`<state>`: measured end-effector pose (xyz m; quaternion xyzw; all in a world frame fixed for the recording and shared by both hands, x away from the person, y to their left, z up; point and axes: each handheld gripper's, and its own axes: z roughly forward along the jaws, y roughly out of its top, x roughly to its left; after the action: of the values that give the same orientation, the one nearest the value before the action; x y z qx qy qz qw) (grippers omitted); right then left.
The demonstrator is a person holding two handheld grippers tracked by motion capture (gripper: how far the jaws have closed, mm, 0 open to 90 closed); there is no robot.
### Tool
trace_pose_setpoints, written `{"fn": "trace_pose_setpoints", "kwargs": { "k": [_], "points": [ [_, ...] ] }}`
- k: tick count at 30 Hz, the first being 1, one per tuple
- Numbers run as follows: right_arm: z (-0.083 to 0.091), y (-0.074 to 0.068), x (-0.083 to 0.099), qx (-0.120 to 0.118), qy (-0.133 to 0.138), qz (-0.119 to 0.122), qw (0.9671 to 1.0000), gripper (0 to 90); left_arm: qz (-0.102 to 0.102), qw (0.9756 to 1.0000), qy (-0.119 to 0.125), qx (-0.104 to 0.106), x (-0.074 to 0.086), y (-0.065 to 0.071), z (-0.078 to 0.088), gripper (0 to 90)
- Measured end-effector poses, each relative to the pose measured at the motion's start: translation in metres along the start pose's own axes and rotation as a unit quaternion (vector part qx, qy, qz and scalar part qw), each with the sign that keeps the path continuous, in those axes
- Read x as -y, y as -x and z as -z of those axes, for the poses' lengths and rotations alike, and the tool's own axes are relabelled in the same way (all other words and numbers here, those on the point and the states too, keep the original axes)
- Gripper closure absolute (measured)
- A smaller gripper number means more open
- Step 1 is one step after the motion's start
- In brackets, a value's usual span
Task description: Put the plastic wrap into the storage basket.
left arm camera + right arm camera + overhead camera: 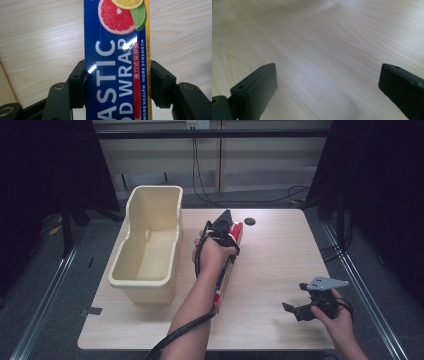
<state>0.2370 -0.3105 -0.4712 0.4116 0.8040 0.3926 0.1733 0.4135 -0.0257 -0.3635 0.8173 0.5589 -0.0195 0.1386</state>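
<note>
Left gripper (117, 82) has its fingers (77, 82) clamped on a long box (116, 75) of plastic food wrap, one pad pressed to each long side, so they're only as far apart as the box is wide. Right gripper (327, 87) holds nothing, with its fingers (254, 90) spread wide over bare table (324, 37).

The left gripper view is the one where you can read the box: blue with white "PLASTIC FOOD WRAP" lettering, a red strip, a yellow edge and citrus slices printed at the far end. From the high view the box (226, 275) is mostly a thin red and yellow edge running under the left forearm, near the middle of the table (280, 250) and just right of a cream tub (150, 240). That view also shows a small dark disc (250, 221) near the far edge.

In the high view the left arm reaches forward from the bottom, hand on the left gripper (222, 227) pointing away and downward over the far end of the box. The right hand (337, 317) sits low at the near right corner, and the right gripper (300, 310) points left across the table.
</note>
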Motion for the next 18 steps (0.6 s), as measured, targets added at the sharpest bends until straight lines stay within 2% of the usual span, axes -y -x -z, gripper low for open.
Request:
{"fn": "trace_pose_setpoints", "kwargs": {
  "k": [4, 5, 6, 8, 9, 10, 11, 14, 18],
  "points": [
    [0.0, 0.0, 0.0, 0.0, 0.001, 0.003, 1.0, 2.0, -0.001, 1.0, -0.002, 0.002, -0.003, -0.005, 0.012, 41.5],
    [0.0, 0.0, 0.0, 0.002, 0.002, 0.004, 1.0, 1.9, 0.007, 1.0, 0.003, 0.005, -0.002, -0.006, 0.014, 41.5],
    [0.001, 0.0, 0.0, 0.002, 0.003, 0.004, 1.0, 1.9, 0.007, 1.0, 0.003, 0.005, -0.002, -0.006, 0.014, 41.5],
    [0.001, 0.001, 0.0, 0.003, 0.005, 0.002, 1.0, 2.0, 0.007, 0.9999, -0.003, -0.008, -0.003, -0.011, 0.022, 41.5],
    [0.001, 0.001, 0.0, 0.004, 0.004, 0.003, 1.0, 1.9, 0.008, 0.9999, -0.01, -0.01, -0.004, -0.012, 0.025, 41.5],
    [0.001, 0.001, 0.0, 0.005, 0.004, 0.002, 1.0, 2.0, 0.013, 0.9998, -0.008, -0.011, -0.004, -0.014, 0.027, 41.5],
    [0.001, 0.001, 0.0, 0.007, 0.005, 0.003, 1.0, 1.9, 0.011, 0.9998, -0.008, -0.013, -0.004, -0.015, 0.03, 41.5],
    [0.001, 0.0, -0.001, 0.005, 0.005, 0.002, 1.0, 2.0, 0.017, 0.9998, -0.007, -0.007, -0.004, -0.021, 0.038, 41.5],
    [0.0, -0.001, -0.002, 0.003, 0.005, 0.004, 1.0, 2.0, 0.023, 0.9997, -0.002, -0.01, -0.005, -0.023, 0.044, 41.5]
  ]
}}
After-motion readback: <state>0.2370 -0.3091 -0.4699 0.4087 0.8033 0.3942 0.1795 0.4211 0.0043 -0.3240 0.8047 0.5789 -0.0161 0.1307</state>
